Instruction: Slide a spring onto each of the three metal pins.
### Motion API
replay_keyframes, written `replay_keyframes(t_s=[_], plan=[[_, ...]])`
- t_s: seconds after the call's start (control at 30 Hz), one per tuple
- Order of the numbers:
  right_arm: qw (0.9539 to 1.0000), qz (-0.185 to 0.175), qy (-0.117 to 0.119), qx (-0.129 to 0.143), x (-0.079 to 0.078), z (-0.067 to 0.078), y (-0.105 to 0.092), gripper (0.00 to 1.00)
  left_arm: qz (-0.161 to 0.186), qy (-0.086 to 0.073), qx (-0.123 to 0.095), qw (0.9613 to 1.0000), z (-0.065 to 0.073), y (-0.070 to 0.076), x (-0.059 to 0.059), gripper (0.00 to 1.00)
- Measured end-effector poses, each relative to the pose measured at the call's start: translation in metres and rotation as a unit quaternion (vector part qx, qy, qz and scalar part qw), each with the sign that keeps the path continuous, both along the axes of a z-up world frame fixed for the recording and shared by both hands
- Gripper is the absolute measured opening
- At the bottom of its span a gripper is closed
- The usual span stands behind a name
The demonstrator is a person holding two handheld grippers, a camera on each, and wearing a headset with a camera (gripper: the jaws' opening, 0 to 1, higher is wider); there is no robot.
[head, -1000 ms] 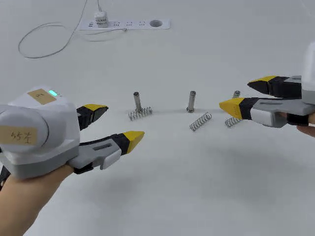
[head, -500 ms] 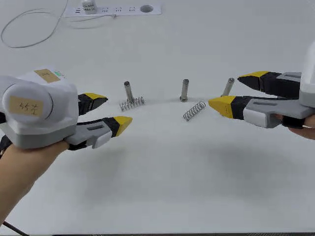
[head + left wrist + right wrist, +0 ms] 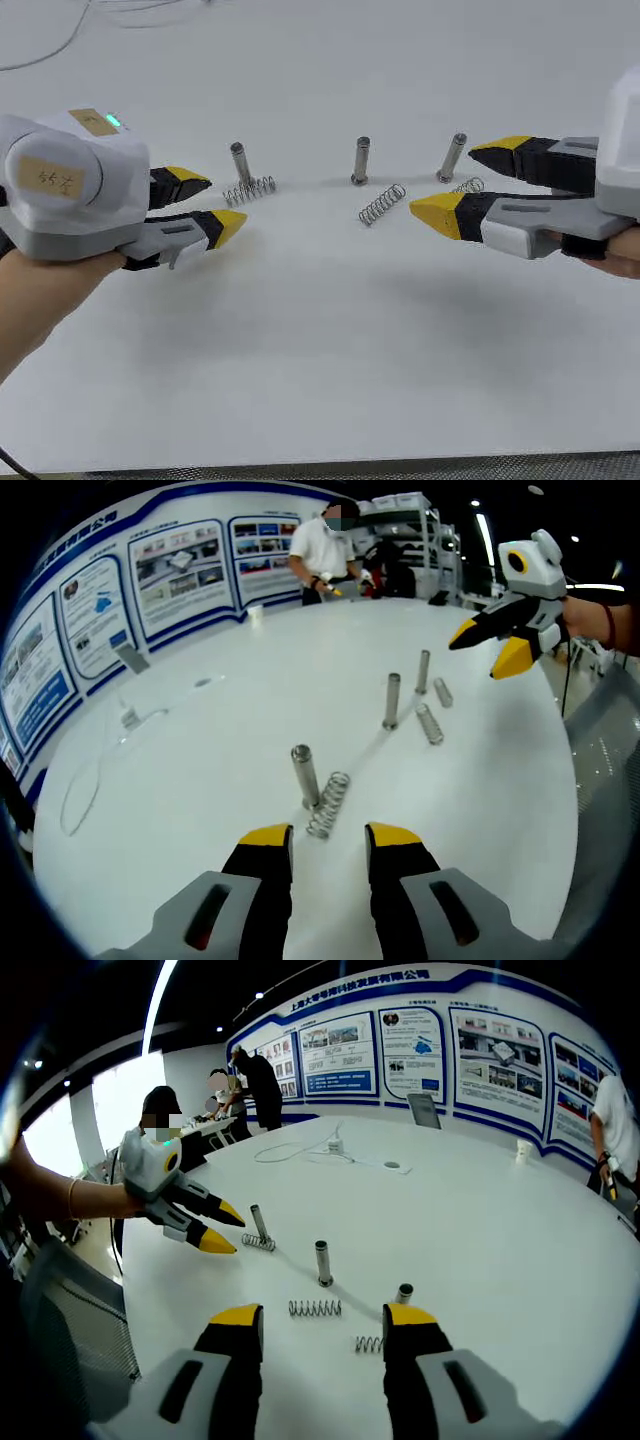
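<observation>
Writing: two tan stickers point(image 3: 55, 178) on the left gripper point(image 3: 222, 198) have handwriting that I can't make out. The wall posters point(image 3: 410, 1045) are too small to read.
Left gripper: nothing in it, jaws a little way apart. The left spring point(image 3: 328, 802) lies just ahead of the tips, right at the foot of the left pin point(image 3: 304, 776).
Right gripper point(image 3: 443, 180): also empty, jaws wide apart. The right spring point(image 3: 369, 1344) lies just ahead of one tip, beside the right pin point(image 3: 404, 1293).
Middle spring point(image 3: 382, 204): flat on the white table point(image 3: 320, 330), near the middle pin point(image 3: 361, 160).
Pins: all three upright in a row, all bare.
</observation>
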State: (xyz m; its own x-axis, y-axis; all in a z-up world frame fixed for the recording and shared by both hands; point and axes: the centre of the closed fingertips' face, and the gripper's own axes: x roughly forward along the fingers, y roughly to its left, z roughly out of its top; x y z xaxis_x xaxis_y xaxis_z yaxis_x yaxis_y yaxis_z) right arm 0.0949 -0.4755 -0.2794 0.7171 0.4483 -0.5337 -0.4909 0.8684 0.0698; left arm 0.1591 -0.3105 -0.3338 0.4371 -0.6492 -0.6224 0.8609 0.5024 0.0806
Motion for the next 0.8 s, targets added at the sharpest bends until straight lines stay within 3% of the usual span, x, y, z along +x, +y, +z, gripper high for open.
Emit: replay_keyframes(t_s=[0.37, 0.8], plan=[[0.9999, -0.008, 0.011, -0.003, -0.002, -0.009, -0.004, 0.49, -0.017, 0.002, 0.001, 0.9998, -0.009, -0.006, 0.01, 0.22], [0.9997, -0.016, 0.02, -0.003, -0.004, -0.014, -0.007, 0.49, -0.027, 0.011, -0.001, 0.9996, -0.014, -0.005, 0.01, 0.15]])
